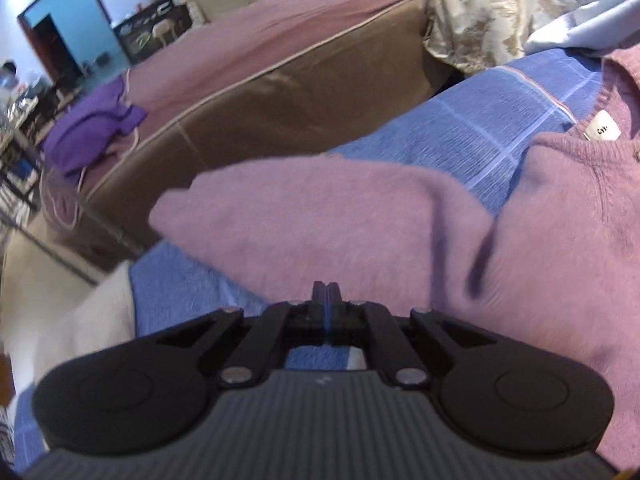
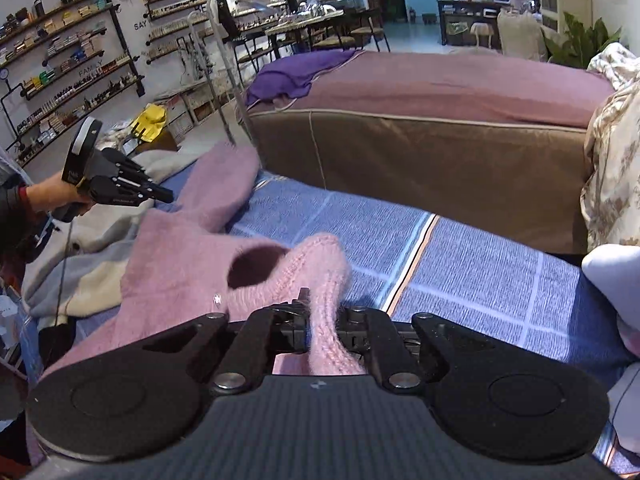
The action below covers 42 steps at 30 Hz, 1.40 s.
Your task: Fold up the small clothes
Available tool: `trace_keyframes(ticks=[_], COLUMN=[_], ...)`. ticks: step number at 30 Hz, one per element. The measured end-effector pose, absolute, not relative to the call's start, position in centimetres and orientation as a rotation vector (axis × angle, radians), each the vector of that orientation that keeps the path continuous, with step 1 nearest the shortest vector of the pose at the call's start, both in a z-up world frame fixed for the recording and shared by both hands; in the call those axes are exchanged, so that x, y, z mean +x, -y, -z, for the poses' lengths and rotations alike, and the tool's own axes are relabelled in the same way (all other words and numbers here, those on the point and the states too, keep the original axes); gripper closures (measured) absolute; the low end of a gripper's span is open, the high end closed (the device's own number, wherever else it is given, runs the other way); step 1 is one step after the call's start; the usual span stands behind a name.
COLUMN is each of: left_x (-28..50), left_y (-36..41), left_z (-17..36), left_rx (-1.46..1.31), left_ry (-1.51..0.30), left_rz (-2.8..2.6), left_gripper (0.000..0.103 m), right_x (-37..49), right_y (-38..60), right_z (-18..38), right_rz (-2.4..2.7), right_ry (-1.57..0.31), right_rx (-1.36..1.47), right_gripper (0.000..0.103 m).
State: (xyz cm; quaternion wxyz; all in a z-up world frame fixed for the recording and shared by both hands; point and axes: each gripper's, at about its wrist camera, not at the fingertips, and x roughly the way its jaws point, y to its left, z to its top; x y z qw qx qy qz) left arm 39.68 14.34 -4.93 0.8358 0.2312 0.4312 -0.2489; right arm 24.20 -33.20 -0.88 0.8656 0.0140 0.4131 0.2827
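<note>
- The pink sweater [image 1: 400,232] lies spread on a blue checked sheet [image 1: 472,120], filling the centre and right of the left wrist view; its white neck label [image 1: 602,130] shows at the right edge.
- The left gripper [image 1: 326,292] sits at lower centre, fingers pressed together with nothing between them, over the sweater's lower edge.
- The right gripper [image 2: 324,312] is clenched on a ribbed pink cuff [image 2: 320,264] of the sweater, at lower centre of the right wrist view.
- A brown-sided bed [image 2: 420,152] with a mauve cover stands just beyond the sheet, a purple cloth [image 2: 296,72] heaped on it.
- Grey-and-cream fabric [image 2: 80,264] bunches at left; wall shelves [image 2: 68,60] fill the upper left.
</note>
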Motion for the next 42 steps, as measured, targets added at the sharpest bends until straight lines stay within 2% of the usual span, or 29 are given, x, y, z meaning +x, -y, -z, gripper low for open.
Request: trace_keyframes(ticks=[2,3,5,6,7,8,9,10,11,12,13,14,17,19,24,26,28,29,30,33,36,38,40,41,42], left_x=[39.2,38.5,36.6,35.7,34.6,33.5,32.6,31.7,30.8,29.4,28.2,26.8,23.6,21.7,17.8,16.1,14.7,14.0,13.5,12.2,11.6,11.4,11.3,11.3,11.3], left_y=[-14.8,-14.8,-14.4,-13.6,-12.6,-11.5,-10.2,-8.9,-7.6,-6.1,-4.9,-3.6,-0.7,0.8,4.9,6.4,7.2,7.6,7.7,8.6,8.7,8.7,8.2,7.8,7.5], left_z=[4.7,4.3,3.0,2.2,1.6,1.0,0.5,0.1,-0.4,-0.7,-1.0,-1.4,-2.0,-2.0,2.0,4.5,6.7,7.4,8.0,8.4,7.8,7.3,6.6,6.4,6.4], left_rx=[0.452,0.450,0.419,0.404,0.400,0.418,0.441,0.454,0.467,0.489,0.514,0.548,0.588,0.536,0.449,0.470,0.464,0.455,0.447,0.431,0.403,0.389,0.378,0.373,0.369], left_ry=[-0.914,-0.885,-0.810,-0.771,-0.729,-0.690,-0.665,-0.649,-0.636,-0.622,-0.599,-0.560,-0.481,-0.494,-0.690,-0.765,-0.814,-0.828,-0.834,-0.837,-0.840,-0.836,-0.828,-0.827,-0.829], left_rz=[0.539,0.528,0.522,0.538,0.564,0.580,0.585,0.591,0.604,0.640,0.673,0.680,0.667,0.763,0.884,0.895,0.903,0.899,0.896,0.905,0.908,0.905,0.893,0.886,0.878], left_gripper=[0.099,0.091,0.061,0.034,0.025,0.024,0.021,0.017,0.013,0.000,0.000,0.000,0.000,0.000,0.001,0.007,0.010,0.010,0.010,0.010,0.009,0.007,0.006,0.005,0.005], right_x=[26.0,26.9,27.9,28.2,28.0,27.6,27.2,26.1,25.3,24.1,22.8,21.5,16.3,12.3,4.1,1.7,-0.1,-0.7,-1.2,-1.2,-0.2,1.3,2.5,2.9,3.1], right_y=[32.5,32.1,32.1,32.6,33.2,33.7,33.8,34.0,34.1,34.3,34.5,34.7,34.1,33.1,31.8,31.4,30.7,30.6,30.9,33.0,34.0,33.6,33.4,33.3,33.2], right_z=[3.3,5.2,8.8,10.3,10.8,10.7,10.1,8.8,7.6,6.1,4.6,3.4,1.3,1.4,6.0,8.2,10.1,10.5,10.8,11.8,13.4,14.2,14.8,14.9,14.7], right_rz=[-0.509,-0.450,-0.336,-0.289,-0.274,-0.278,-0.265,-0.221,-0.186,-0.169,-0.164,-0.165,-0.184,-0.173,-0.106,-0.103,-0.016,0.028,0.061,0.123,-0.002,0.048,0.079,0.088,0.085], right_ry=[-0.920,-0.969,-1.073,-1.104,-1.092,-1.055,-1.021,-0.981,-0.939,-0.889,-0.853,-0.829,-0.789,-0.797,-0.866,-0.884,-0.875,-0.862,-0.848,-0.846,-0.825,-0.779,-0.744,-0.717,-0.682], right_rx=[0.000,-0.058,-0.128,-0.100,-0.052,-0.027,-0.024,-0.018,-0.010,-0.005,0.009,0.026,0.007,-0.044,-0.050,-0.060,-0.164,-0.208,-0.204,-0.109,-0.018,-0.037,-0.028,-0.004,0.016], right_gripper=[0.090,0.090,0.087,0.082,0.081,0.078,0.056,0.044,0.042,0.033,0.008,0.000,0.000,0.000,0.000,0.003,0.014,0.029,0.031,0.030,0.035,0.025,0.022,0.026,0.052])
